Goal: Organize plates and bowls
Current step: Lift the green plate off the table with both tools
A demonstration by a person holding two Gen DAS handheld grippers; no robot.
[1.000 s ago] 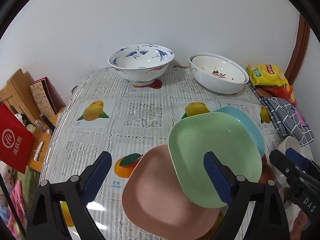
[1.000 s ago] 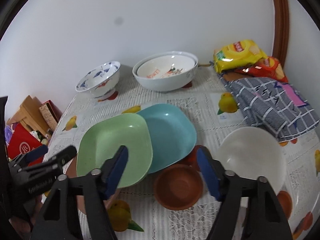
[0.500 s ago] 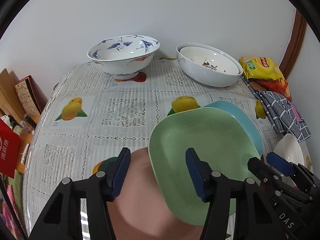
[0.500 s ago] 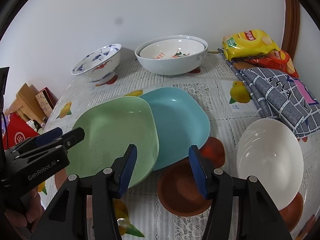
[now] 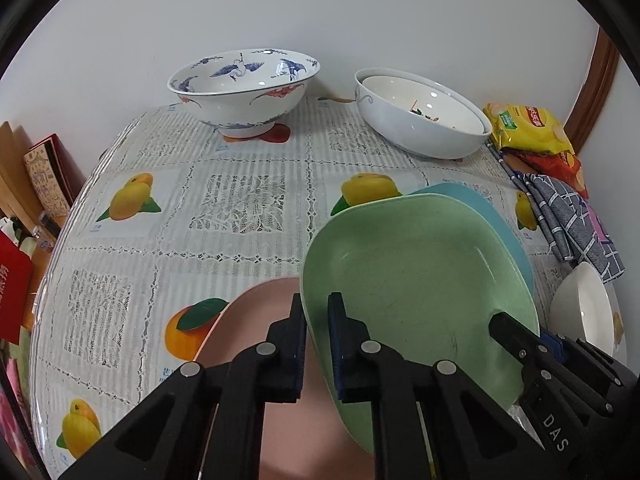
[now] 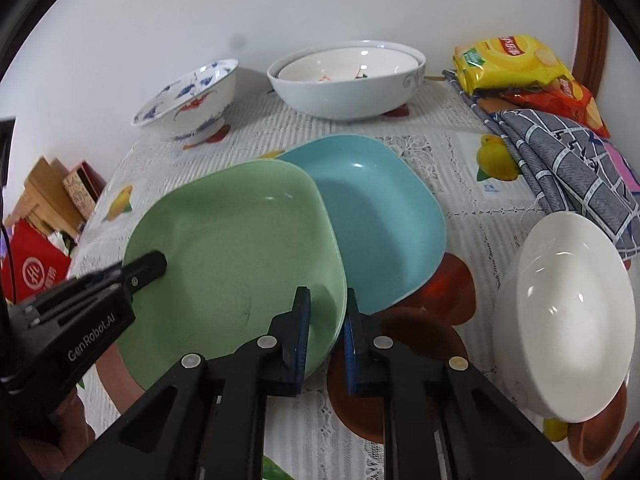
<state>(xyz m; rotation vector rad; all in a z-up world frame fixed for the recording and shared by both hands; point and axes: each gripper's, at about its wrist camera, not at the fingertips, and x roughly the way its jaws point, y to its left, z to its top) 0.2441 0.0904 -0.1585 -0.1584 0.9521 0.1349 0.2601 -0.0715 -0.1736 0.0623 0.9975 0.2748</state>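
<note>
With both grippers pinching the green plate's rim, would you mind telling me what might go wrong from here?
1. The green plate overlaps the blue plate; lifting could drag it.
2. The left gripper and right gripper grip only thin rim edges, so the plate could slip out.
3. The brown saucer and white bowl sit close by and could be knocked.

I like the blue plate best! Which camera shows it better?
The right wrist view: most of the blue plate shows there, tucked partly under the green plate. In the left wrist view only a thin blue rim peeks out behind the green plate.
</note>
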